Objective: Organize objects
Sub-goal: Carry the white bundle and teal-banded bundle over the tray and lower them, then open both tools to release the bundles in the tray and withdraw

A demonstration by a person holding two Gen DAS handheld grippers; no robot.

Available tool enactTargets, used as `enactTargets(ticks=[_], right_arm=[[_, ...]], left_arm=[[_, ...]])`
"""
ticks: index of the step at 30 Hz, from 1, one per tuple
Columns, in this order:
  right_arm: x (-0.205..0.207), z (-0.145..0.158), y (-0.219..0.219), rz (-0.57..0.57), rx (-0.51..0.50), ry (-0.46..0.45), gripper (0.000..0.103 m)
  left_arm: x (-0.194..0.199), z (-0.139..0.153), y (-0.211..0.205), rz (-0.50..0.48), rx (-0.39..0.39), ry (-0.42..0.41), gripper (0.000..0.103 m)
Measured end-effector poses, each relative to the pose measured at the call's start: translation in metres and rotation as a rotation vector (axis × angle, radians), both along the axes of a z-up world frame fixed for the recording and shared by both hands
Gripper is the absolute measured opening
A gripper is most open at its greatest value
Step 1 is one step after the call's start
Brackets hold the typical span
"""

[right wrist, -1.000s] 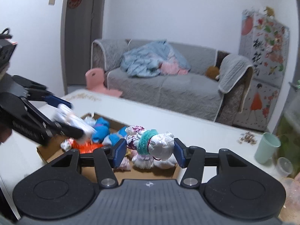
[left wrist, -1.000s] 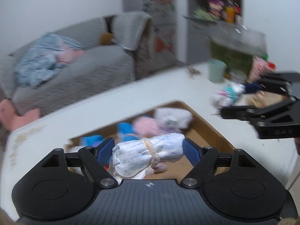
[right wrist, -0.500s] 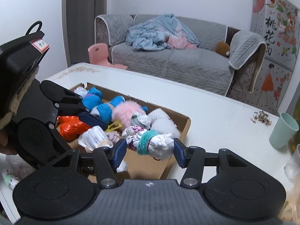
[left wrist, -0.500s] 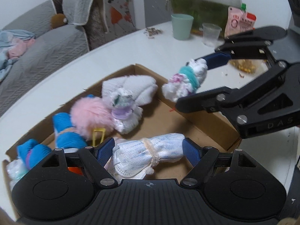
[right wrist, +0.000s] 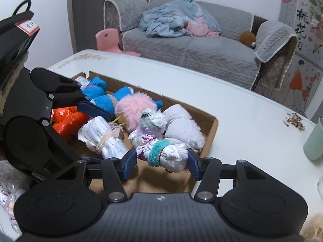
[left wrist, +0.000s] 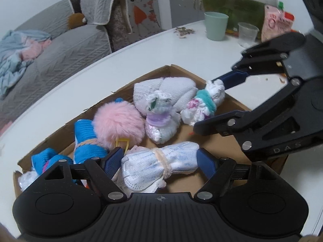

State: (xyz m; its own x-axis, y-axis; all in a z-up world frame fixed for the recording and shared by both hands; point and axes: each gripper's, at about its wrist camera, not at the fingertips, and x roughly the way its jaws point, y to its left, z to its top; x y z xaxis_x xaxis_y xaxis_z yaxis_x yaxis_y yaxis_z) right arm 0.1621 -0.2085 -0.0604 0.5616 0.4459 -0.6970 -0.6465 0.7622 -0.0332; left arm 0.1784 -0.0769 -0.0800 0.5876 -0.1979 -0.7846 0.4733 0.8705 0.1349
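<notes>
The left claw (left wrist: 160,162) is pinching a soft, light rolled bundle (left wrist: 159,166) endwise; the right claw (right wrist: 161,162) is clamping a teal-banded bundle (right wrist: 164,154) (squashy, best gripped mid-roll) above the cardboard box (right wrist: 210,129).

A home living room. A grey sofa (right wrist: 193,46) strewn with blankets (right wrist: 177,19) fills the upper frame. A white table (right wrist: 252,117) sits below it.
</notes>
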Motion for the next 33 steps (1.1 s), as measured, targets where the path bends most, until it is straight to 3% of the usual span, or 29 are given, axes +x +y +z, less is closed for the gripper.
enactTargets(ticks=[9, 33], right_arm=[[0.007, 0.000, 0.003, 0.002, -0.046, 0.021, 0.050], [0.010, 0.005, 0.003, -0.012, -0.037, 0.019, 0.052]], left_arm=[[0.006, -0.001, -0.003, -0.004, 0.017, 0.023, 0.084], [-0.001, 0.006, -0.010, 0.011, 0.023, 0.005, 0.088]])
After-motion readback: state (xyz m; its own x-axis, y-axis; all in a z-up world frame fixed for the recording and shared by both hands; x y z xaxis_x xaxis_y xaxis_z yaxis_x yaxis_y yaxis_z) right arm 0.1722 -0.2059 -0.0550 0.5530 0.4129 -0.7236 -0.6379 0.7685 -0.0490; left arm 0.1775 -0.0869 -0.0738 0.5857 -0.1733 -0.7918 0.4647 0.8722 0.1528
